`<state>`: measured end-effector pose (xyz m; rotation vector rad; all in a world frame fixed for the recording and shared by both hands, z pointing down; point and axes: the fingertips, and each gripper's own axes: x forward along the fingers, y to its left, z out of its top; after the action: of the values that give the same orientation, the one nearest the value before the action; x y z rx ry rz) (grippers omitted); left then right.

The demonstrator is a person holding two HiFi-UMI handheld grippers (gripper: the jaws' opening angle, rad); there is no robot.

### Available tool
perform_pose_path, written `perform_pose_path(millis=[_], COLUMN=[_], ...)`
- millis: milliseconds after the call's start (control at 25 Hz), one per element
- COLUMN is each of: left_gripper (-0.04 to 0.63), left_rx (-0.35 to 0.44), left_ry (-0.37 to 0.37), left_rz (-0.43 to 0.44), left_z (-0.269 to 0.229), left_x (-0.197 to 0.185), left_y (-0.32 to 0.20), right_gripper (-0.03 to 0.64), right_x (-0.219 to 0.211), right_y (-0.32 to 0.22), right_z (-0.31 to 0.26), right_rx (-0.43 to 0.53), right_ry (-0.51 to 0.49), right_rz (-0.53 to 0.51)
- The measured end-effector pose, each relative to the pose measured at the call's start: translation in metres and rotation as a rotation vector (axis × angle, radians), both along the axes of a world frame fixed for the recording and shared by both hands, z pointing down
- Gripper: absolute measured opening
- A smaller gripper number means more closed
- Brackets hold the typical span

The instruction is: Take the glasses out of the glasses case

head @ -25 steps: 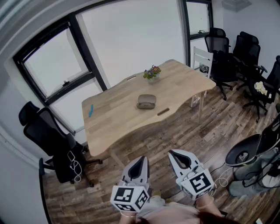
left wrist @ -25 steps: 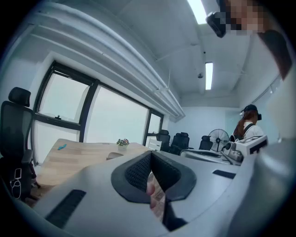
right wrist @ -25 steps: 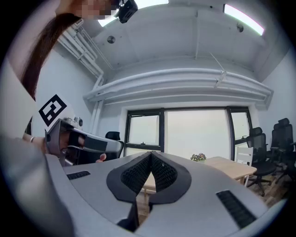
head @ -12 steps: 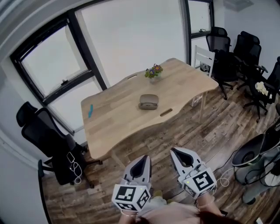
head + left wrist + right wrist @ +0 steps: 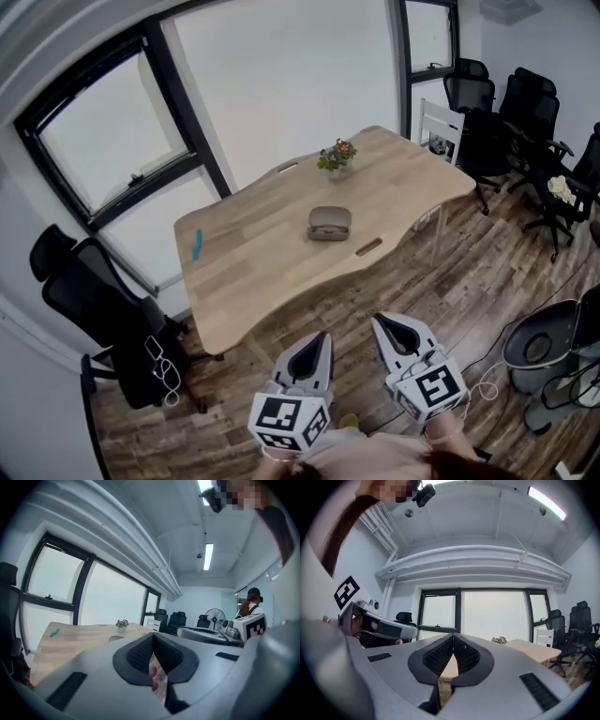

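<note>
We stand well back from the tabletop (image 5: 253,262), on the wooden floor (image 5: 450,281), with both grippers held close to the body at the bottom of the head view. The left gripper (image 5: 321,337) has its jaws closed tip to tip; its own view shows the two dark pads meeting at the front with nothing between them. The right gripper (image 5: 379,322) is the same, its jaws pressed together and empty, and it sits just beside the left one.

The glasses case (image 5: 330,223) lies near the middle of the tabletop, closed, well apart from both grippers. Beyond it, near the window edge, stands a small pot of flowers (image 5: 337,156). A small blue thing (image 5: 197,244) lies at the tabletop's left end; we cannot tell what it is.

A black office chair (image 5: 84,291) stands at the left of the tabletop, a white chair (image 5: 441,127) at the far right end, and a row of black chairs (image 5: 506,112) along the right wall.
</note>
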<state>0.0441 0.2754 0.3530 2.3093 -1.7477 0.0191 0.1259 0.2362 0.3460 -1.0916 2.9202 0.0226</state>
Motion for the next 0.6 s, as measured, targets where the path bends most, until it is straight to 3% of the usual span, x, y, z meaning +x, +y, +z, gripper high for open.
perform_pose_path(millis=[600], left_gripper=[0.001], left_rx=[0.022], left_ry=[-0.025], left_rz=[0.106], left_z=[0.0], left_x=[-0.032], left_y=[-0.025], right_gripper=[0.0], right_x=[-0.048], right_y=[-0.025], right_z=[-0.001], right_rx=[0.011], right_ry=[0.032], right_rz=[0.065])
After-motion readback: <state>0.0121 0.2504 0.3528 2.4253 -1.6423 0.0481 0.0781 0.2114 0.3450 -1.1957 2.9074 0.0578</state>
